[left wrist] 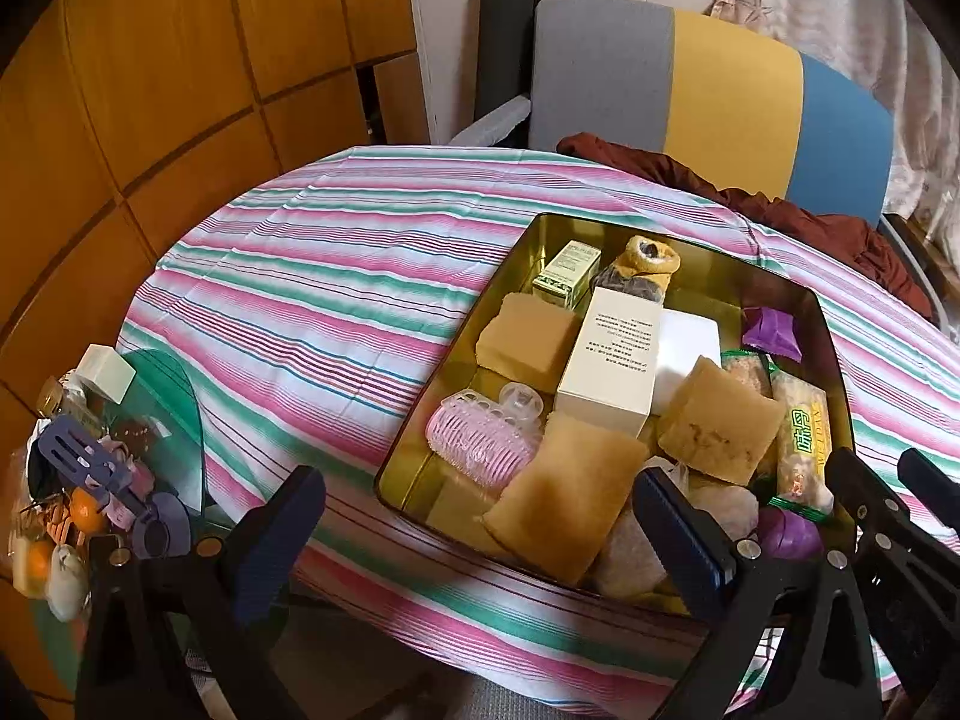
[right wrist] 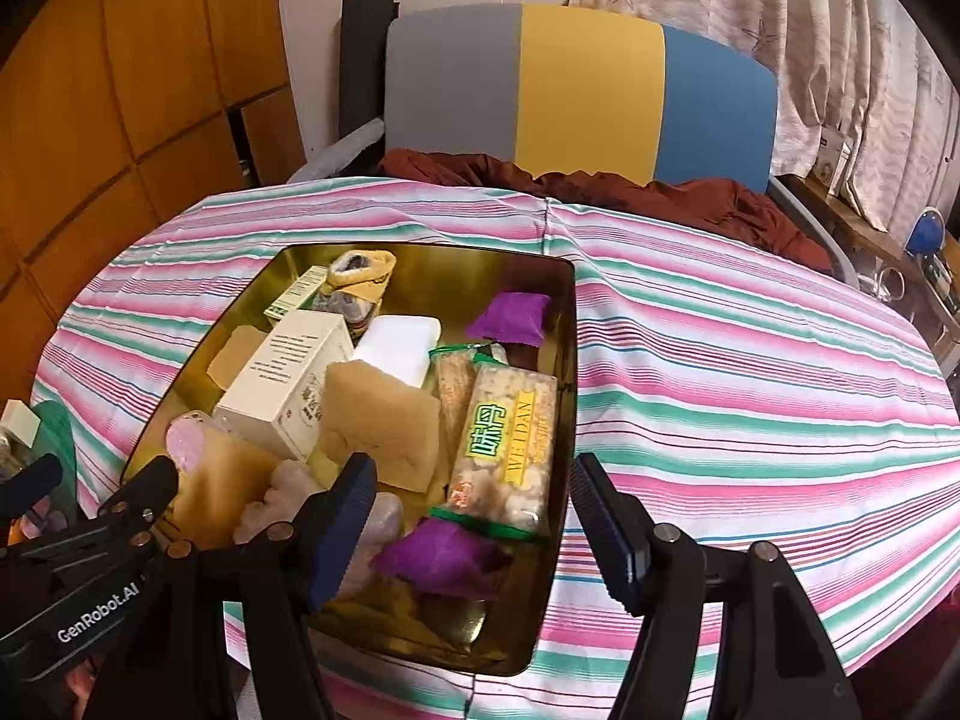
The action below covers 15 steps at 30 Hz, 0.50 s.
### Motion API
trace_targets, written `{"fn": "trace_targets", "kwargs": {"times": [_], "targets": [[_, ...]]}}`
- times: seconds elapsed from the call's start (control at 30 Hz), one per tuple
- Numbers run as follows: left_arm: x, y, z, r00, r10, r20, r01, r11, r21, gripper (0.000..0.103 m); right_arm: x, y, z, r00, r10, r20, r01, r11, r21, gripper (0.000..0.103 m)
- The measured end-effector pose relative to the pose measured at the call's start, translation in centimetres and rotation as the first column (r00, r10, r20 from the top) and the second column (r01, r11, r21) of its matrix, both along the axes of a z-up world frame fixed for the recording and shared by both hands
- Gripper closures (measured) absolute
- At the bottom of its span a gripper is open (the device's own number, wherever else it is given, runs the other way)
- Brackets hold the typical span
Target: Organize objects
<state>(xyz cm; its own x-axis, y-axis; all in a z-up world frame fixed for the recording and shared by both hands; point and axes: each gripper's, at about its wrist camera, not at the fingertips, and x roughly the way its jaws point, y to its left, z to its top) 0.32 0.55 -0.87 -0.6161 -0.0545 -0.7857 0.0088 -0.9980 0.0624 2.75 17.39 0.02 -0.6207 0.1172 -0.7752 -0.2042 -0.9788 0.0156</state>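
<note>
A gold metal tin (left wrist: 420,468) (right wrist: 558,324) sits on the striped tablecloth and holds several items: a white carton (left wrist: 612,354) (right wrist: 282,378), tan sponges (left wrist: 564,498) (right wrist: 378,426), a pink hair roller (left wrist: 474,438), a snack bar pack (left wrist: 804,438) (right wrist: 504,444), purple sachets (right wrist: 444,558), a white block (right wrist: 399,345) and a small sock (left wrist: 642,267). My left gripper (left wrist: 474,546) is open and empty over the tin's near left corner. My right gripper (right wrist: 474,516) is open and empty over the tin's near right edge.
A striped tablecloth (left wrist: 312,300) (right wrist: 750,372) covers the round table. A glass side table (left wrist: 162,396) at the left holds small clutter. A grey, yellow and blue chair (right wrist: 588,90) with brown cloth (right wrist: 600,186) stands behind the table.
</note>
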Motion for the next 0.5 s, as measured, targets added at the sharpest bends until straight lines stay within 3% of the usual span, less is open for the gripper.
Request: {"fn": "trace_targets", "kwargs": {"times": [0.5], "targets": [[0.13,-0.02,0.61,1.000,-0.006,-0.028,0.005,1.000,-0.015,0.000,0.49,-0.85,0.40,0.999,-0.022,-0.028,0.023,0.999,0.029,0.035]]}}
